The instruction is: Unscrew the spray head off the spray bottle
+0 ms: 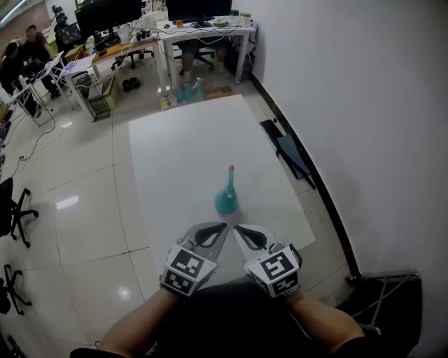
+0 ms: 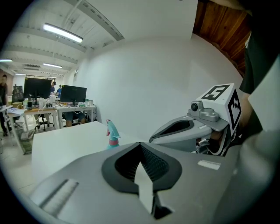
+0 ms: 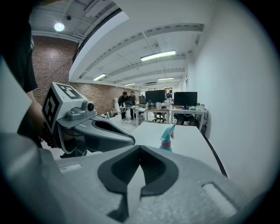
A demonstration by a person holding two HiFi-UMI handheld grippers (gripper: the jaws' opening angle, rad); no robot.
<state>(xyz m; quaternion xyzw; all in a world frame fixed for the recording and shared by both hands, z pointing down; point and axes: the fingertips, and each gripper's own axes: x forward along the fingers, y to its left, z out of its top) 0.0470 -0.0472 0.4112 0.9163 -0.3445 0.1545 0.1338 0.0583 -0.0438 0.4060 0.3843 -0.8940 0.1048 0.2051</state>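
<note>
A teal spray bottle [image 1: 227, 198] with a pink collar and teal spray head stands upright in the middle of the white table [image 1: 182, 140]. It also shows small in the left gripper view as the spray bottle [image 2: 112, 133] and in the right gripper view as the spray bottle [image 3: 166, 137]. My left gripper [image 1: 222, 227] and right gripper [image 1: 237, 228] hover side by side over the table's near edge, both short of the bottle. Both are shut with nothing between their jaws. Each gripper view shows the other one alongside: the right gripper [image 2: 153, 138] and the left gripper [image 3: 131, 140].
A white wall [image 1: 350, 105] runs along the table's right side, with dark flat items [image 1: 290, 150] on the floor beside it. Desks with monitors [image 1: 203, 21] and office chairs stand beyond the table's far end. People [image 1: 21, 49] sit at the far left. A dark stand [image 1: 385, 294] is at lower right.
</note>
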